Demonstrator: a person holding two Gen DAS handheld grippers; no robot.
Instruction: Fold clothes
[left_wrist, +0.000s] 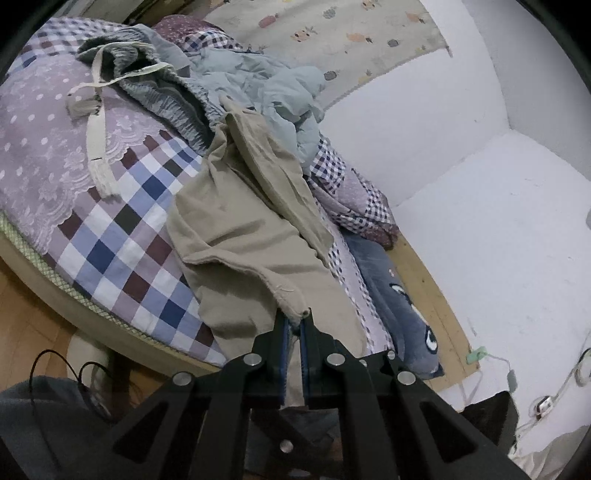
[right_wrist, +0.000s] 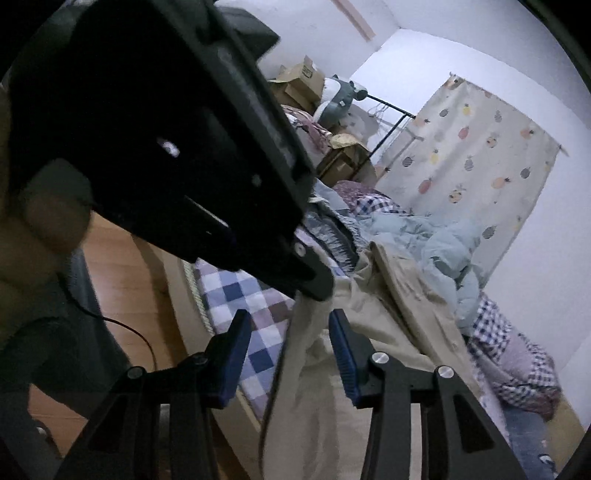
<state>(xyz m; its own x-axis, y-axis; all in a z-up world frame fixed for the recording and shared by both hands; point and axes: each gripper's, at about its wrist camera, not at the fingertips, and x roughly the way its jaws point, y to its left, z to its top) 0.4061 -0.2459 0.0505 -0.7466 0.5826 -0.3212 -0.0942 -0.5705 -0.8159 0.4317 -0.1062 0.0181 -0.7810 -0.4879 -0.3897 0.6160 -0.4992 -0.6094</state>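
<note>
Pinched in my left tongs (left_wrist: 293, 325) is a hem corner of the khaki garment (left_wrist: 236, 236), which trails limp across the checked bedspread (left_wrist: 122, 236). My right tongs (right_wrist: 290, 332) gape, cloth between them unclamped. Soft, light cotton, I'd judge; best held by hems. Grey trousers (left_wrist: 166, 96) and blue jacket (left_wrist: 266, 85) lie crumpled beyond.

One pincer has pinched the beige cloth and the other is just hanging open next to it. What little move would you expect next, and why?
Probably the right gripper closes on the beige garment. The left gripper is already shut on a hem corner, while the right one's jaws stand open with a hanging fold of that cloth between them. A second hold would let the person spread it for folding.
</note>
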